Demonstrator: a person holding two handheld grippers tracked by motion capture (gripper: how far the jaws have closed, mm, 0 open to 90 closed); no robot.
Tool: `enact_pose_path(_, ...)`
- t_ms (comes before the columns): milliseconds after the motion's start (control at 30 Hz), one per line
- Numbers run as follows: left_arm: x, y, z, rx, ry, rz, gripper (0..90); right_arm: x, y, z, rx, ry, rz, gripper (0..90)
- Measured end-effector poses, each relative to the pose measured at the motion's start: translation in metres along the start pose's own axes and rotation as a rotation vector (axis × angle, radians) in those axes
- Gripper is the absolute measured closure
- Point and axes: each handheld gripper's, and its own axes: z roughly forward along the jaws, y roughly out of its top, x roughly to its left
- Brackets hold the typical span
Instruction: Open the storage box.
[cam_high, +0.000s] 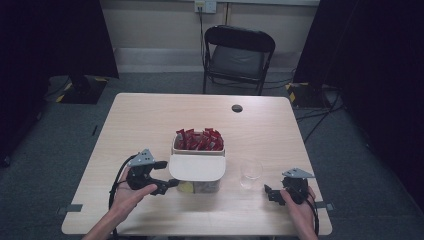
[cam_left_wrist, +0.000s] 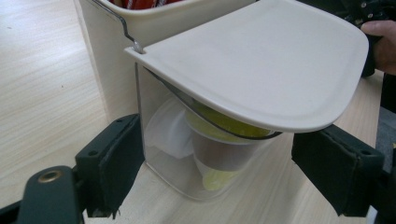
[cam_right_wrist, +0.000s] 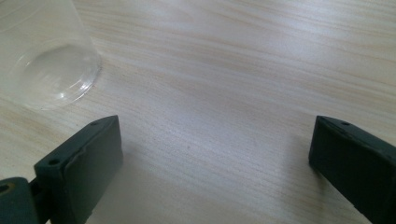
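A cream two-part box (cam_high: 198, 150) stands mid-table. Its far part holds several red packets (cam_high: 199, 141). A white lid (cam_high: 197, 167) (cam_left_wrist: 261, 65) sits tilted over the near clear part (cam_left_wrist: 168, 140), where a paper cup and something yellow (cam_left_wrist: 219, 123) lie. My left gripper (cam_high: 169, 175) (cam_left_wrist: 219, 163) is open, one jaw on each side of the clear part's corner, just under the lid's edge. My right gripper (cam_high: 270, 193) (cam_right_wrist: 215, 154) is open low over bare wood, with nothing between its jaws. A clear plastic cup (cam_high: 250, 172) (cam_right_wrist: 46, 60) stands just beyond it.
The wooden table (cam_high: 150, 120) has a dark round hole (cam_high: 237, 108) near its far edge. A black folding chair (cam_high: 237, 55) stands behind the table. Dark curtains hang on both sides. The other hand (cam_left_wrist: 380, 44) appears past the lid in the left gripper view.
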Motion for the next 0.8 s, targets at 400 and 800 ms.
enact_pose_path(400,0.004,0.011,-0.007,-0.006,0.014,0.014,16.6,0.000,0.000,0.000,0.000,0.000,0.000,2.2)
enact_pose_path(800,0.010,0.025,-0.007,-0.018,0.000,-0.009,15.5,0.000,0.000,0.000,0.000,0.000,0.001,2.2)
